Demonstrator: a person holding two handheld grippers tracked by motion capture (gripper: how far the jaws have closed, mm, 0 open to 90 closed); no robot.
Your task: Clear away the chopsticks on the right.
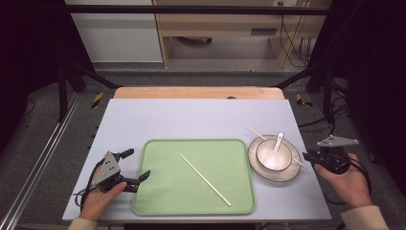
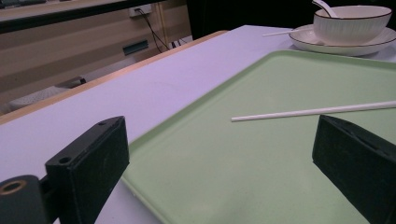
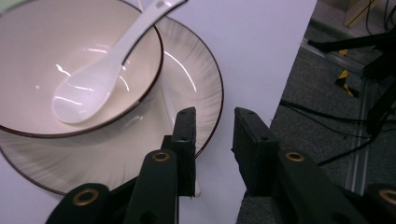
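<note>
high view: one chopstick [image 1: 206,179] lies diagonally on the green tray [image 1: 158,201]; another [image 1: 299,163] lies across the plate [image 1: 287,175], just left of the right gripper [image 1: 311,156]. left gripper view: left gripper [image 2: 219,158] spread, empty. right gripper view: jaws part-open, empty, straddling the plate's rim, chopstick tip beneath.

A thin white chopstick [image 1: 206,179] lies slantwise on the green tray [image 1: 158,201]. Its twin [image 1: 255,132] rests across the striped plate [image 1: 287,173], tucked under the bowl [image 1: 285,151] holding a white spoon [image 1: 275,152].
</note>
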